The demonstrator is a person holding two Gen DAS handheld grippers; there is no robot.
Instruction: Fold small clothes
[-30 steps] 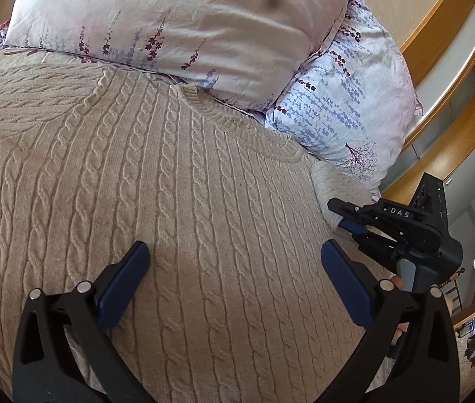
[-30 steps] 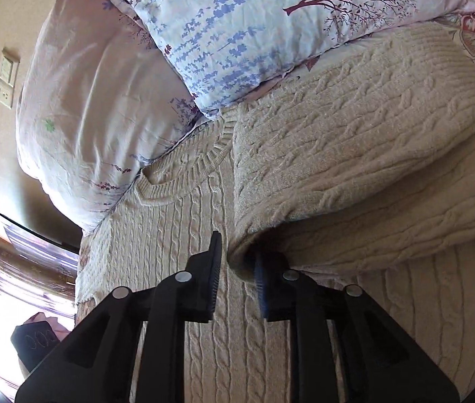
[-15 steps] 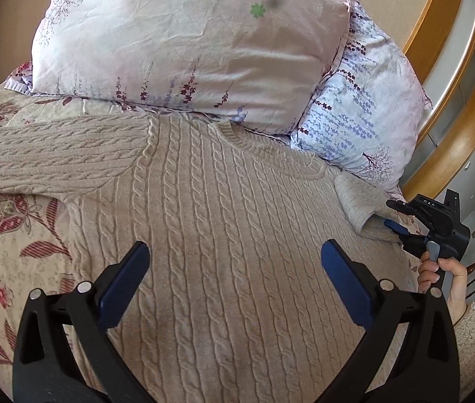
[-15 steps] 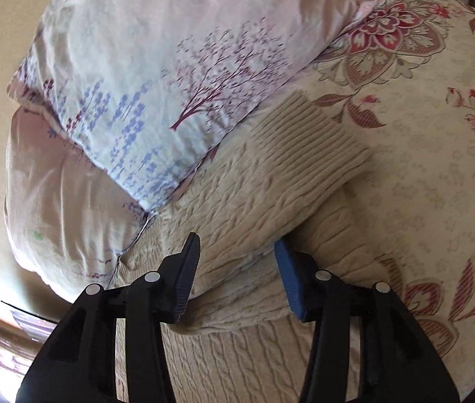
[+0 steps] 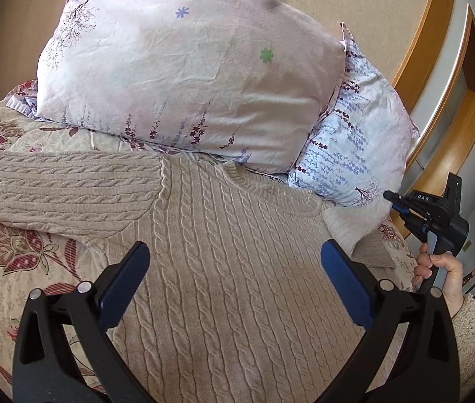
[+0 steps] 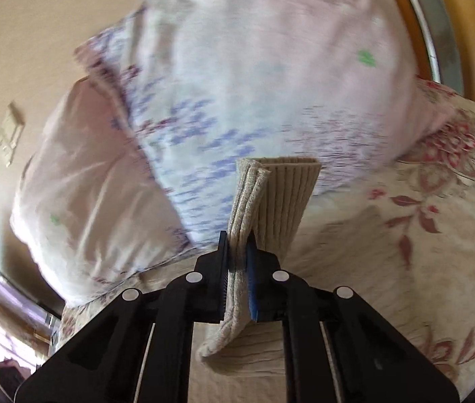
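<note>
A beige cable-knit sweater (image 5: pixel 224 302) lies flat on the bed, collar toward the pillows. Its left sleeve (image 5: pixel 62 188) stretches out sideways. My left gripper (image 5: pixel 234 268) hovers open over the sweater's chest with nothing between its blue pads. The right sleeve (image 5: pixel 348 228) runs to the bed's right edge. There a hand holds my right gripper (image 5: pixel 393 201). In the right wrist view, the right gripper (image 6: pixel 237 245) has its jaws closing, and the pads press on the sleeve's ribbed cuff (image 6: pixel 287 194), which stands lifted off the bedspread.
Two flowered pillows, a pink one (image 5: pixel 187 77) and a lavender one (image 5: pixel 348 147), lean behind the collar. The floral bedspread (image 5: pixel 12 252) shows left of the sweater. A wooden frame (image 5: pixel 439 67) runs along the right. A wall switch (image 6: pixel 10 137) is on the wall.
My left gripper drew back and rose, so the left sleeve came into view. My right gripper let go of the folded sleeve, slid out to the cuff, shut on it and lifted it.
</note>
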